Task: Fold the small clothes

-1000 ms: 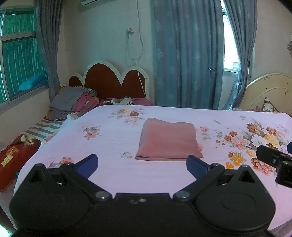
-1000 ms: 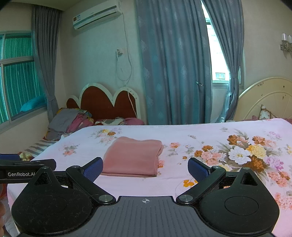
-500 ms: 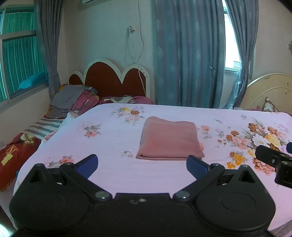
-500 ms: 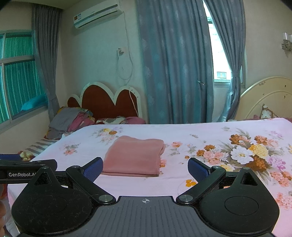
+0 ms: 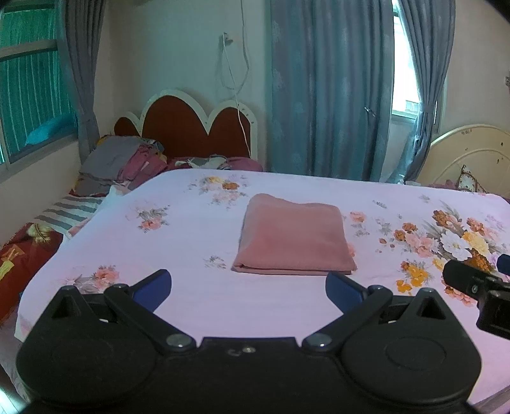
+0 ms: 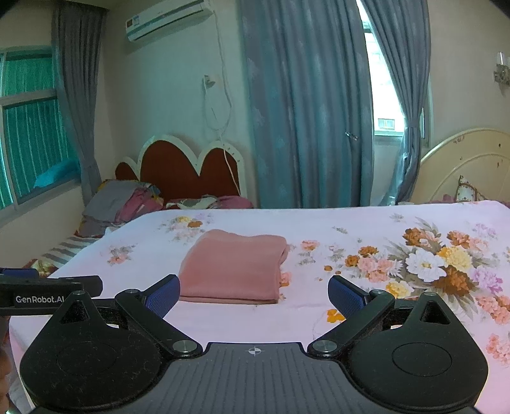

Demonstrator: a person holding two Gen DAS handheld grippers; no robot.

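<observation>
We are holding the left hand-held gripper and the right hand-held gripper released, blue pads wide apart, grasping nothing. The pink folded cloth, soft and rectangular, is lying on the flowered bed sheet, apart from both. Only the right view is showing the air conditioner. The clothes pile by the headboard is looking too jumbled to sort out

Pink folded garment soft matt fleecy cloth, bedsheet smooth printed floral cotton-like cloth, left gripper matt black plastic, blue ribbed pads, far curtains matt woven fabric
</observation>
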